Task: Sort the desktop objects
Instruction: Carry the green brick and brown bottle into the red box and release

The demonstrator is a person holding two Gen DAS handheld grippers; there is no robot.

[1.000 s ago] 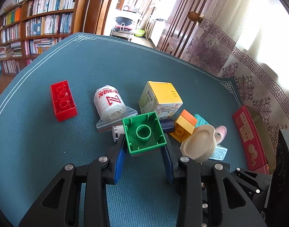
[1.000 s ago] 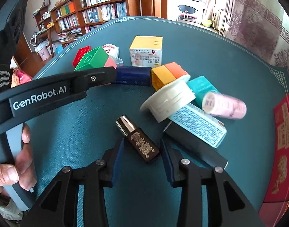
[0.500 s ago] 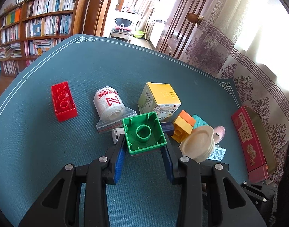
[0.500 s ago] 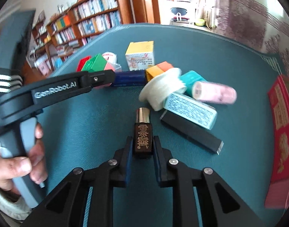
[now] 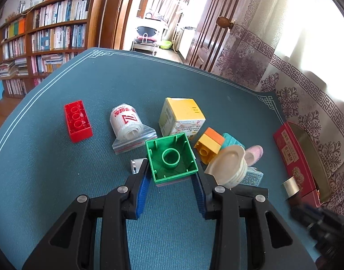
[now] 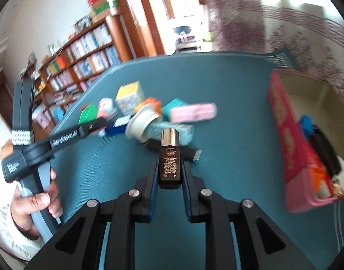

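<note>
A: Right gripper (image 6: pixel 170 173) first. What's in your jaws?

B: You've got them clamped on the small dark brown bottle with a gold cap (image 6: pixel 169 157), cap pointing away from you, held above the teal felt table mat (image 6: pixel 228 117). The open red cardboard box (image 6: pixel 284 135) sits to its right, with some items already inside.

A: Left gripper (image 5: pixel 172 177)?

B: Your blue pads grip both sides of the green square plastic building block (image 5: pixel 171 156), hollow underside facing the camera. A paler layer shows under it; can't tell what.

A: The rest of the pile?

B: Just beyond the green block: yellow-topped square carton (image 5: pixel 182 119), rolled clear zip bag with red print (image 5: pixel 128 126), yellow-and-orange block (image 5: pixel 209 145), white round lid (image 5: pixel 228 165). The red long plastic brick (image 5: pixel 77 120) lies apart on the left. Your left hand (image 6: pixel 36 204) wraps the grey handle.
</note>
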